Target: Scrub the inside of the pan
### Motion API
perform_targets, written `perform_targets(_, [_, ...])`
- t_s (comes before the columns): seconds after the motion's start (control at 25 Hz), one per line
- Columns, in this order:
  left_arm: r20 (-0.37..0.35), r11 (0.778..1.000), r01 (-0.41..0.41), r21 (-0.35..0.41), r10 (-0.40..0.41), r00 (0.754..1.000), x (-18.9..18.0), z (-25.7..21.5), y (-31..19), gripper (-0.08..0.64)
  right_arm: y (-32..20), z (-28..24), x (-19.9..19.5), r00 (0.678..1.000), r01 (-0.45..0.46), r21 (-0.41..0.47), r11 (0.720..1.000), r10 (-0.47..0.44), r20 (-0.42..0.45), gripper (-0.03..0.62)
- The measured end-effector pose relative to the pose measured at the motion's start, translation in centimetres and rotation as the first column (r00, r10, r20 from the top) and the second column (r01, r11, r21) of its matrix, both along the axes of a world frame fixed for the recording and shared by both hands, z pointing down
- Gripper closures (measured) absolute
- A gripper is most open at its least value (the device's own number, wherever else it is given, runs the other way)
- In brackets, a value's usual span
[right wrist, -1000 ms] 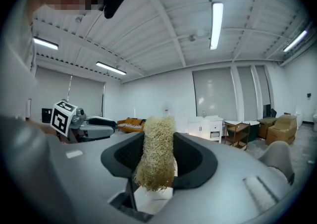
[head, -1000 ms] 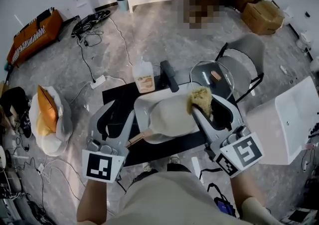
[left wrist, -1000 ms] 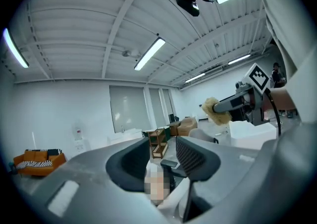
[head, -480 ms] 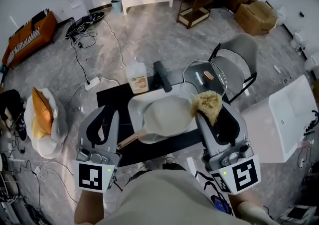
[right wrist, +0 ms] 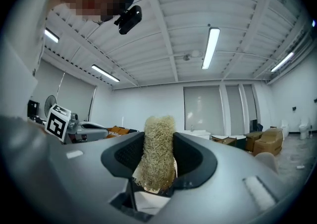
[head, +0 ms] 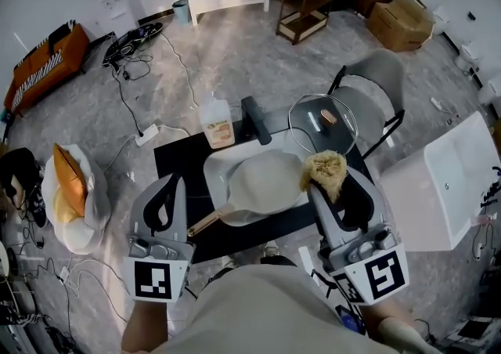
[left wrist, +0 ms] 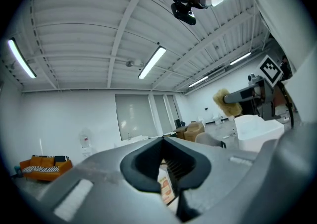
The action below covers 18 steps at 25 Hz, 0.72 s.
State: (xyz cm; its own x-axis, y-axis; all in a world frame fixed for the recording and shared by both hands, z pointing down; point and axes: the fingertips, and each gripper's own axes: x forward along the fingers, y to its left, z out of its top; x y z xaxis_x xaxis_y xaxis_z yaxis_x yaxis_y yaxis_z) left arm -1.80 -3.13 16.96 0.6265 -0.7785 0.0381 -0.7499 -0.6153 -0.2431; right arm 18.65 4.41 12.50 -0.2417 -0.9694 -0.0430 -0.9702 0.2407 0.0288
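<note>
Left gripper (head: 171, 184): jaws have just been closed fully together, nothing seen between them. The pan handle (head: 205, 223) lies just to its right, ungripped. The pan (head: 262, 184) is seated in the white basin (head: 215, 166), its long axis running from the handle at lower left to the bowl at upper right. A fibrous scrubber (head: 324, 166) is clamped in the right gripper (head: 333, 180) at the pan's right rim. The bowl lies to its left, so the right hand is judged nearer.

Grey-shelled left tool (head: 174, 182), right tool (head: 327, 182); black linings; black-white marker cubes (head: 160, 280); beige shirt (head: 258, 317).
</note>
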Motion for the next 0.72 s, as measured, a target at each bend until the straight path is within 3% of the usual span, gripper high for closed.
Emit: perform_targets(0.72, [0.022,0.998,-0.012,-0.066,0.014,1.0,0.9,2.6,-0.6,0.558,-0.7,2.7,1.2,0.998,-0.042,-0.056,0.998,0.039,-0.057,0.413])
